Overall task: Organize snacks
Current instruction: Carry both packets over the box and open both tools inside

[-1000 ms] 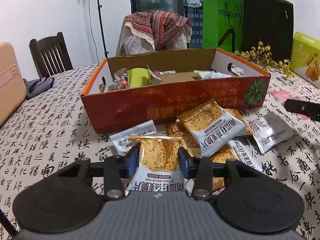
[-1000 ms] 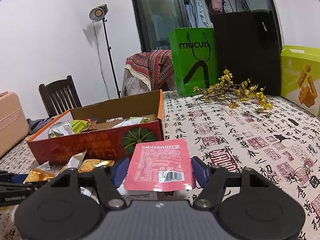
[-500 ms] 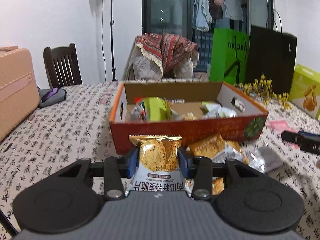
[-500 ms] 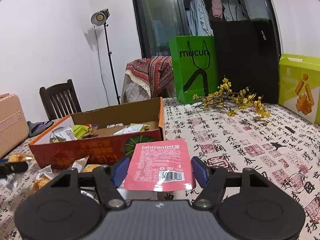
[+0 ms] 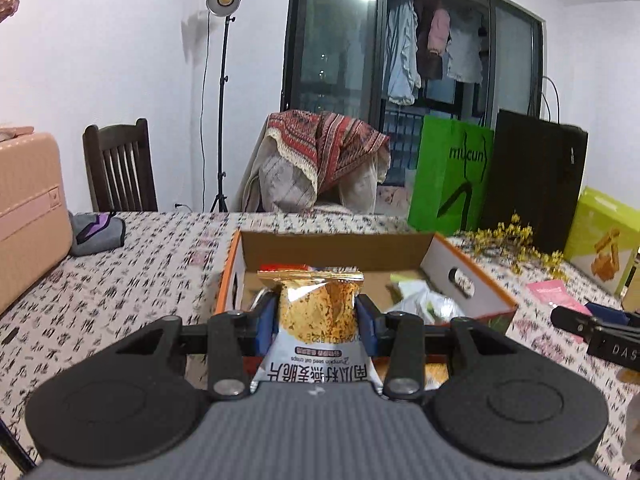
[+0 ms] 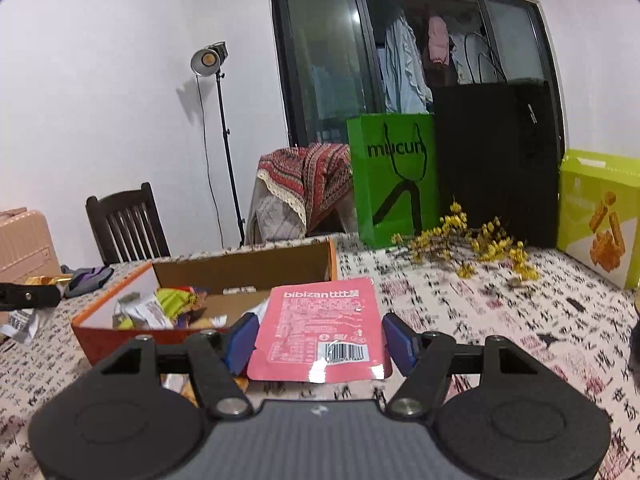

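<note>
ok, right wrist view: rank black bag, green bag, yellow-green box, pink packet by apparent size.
1. black bag
2. green bag
3./4. pink packet and yellow-green box look alike, so unranked; the box is cut by the frame edge, and the packet sits close to the camera in the right gripper.

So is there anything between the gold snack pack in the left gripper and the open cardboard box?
Nothing visible. The left gripper holds the gold snack pack above the near wall of the cardboard box, whose top is open. Only loose snacks already lie inside, leaving bare floor toward the back.
</note>
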### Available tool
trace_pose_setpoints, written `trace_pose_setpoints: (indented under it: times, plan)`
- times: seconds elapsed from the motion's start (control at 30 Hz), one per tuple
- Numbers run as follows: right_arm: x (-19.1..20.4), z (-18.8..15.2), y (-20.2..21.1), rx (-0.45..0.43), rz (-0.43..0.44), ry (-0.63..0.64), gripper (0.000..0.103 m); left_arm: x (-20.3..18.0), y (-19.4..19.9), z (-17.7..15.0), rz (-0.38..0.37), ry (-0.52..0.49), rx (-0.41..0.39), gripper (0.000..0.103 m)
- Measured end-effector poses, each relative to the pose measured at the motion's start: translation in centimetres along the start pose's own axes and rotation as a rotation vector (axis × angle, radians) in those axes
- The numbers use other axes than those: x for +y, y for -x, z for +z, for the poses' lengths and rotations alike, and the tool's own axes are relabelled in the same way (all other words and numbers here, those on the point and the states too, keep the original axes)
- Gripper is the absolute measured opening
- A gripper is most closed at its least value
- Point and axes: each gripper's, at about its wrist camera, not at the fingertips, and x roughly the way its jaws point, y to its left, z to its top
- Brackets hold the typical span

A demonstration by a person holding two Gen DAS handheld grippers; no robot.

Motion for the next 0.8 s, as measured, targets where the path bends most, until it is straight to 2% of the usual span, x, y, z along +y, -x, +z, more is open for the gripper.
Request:
trace_pose_setpoints:
  times: [0.2,0.53,0.67,0.8]
  plan:
    - [1.1,2.1,-1.8,-0.012,0.016,0.012,0.067,-0.6,-1.7,2.0,0.001,0.02,-0.02,0.043]
    - [3.4,5.9,-7.1,-0.015,0.037,0.005,0.067,-0.6,-6.9,4.8,0.02,0.089,-0.016,0.043]
    - [4.0,6.1,-10.0,0.007,0.032,-0.004,0.067,-0.1,-9.4,5.0,0.046,0.113,-0.015,0.043]
    - [3.4,4.8,-11.9,0.022,0.033,-0.021,0.067,0.8,-11.5,3.9,0.059,0.135,-0.018,0.043]
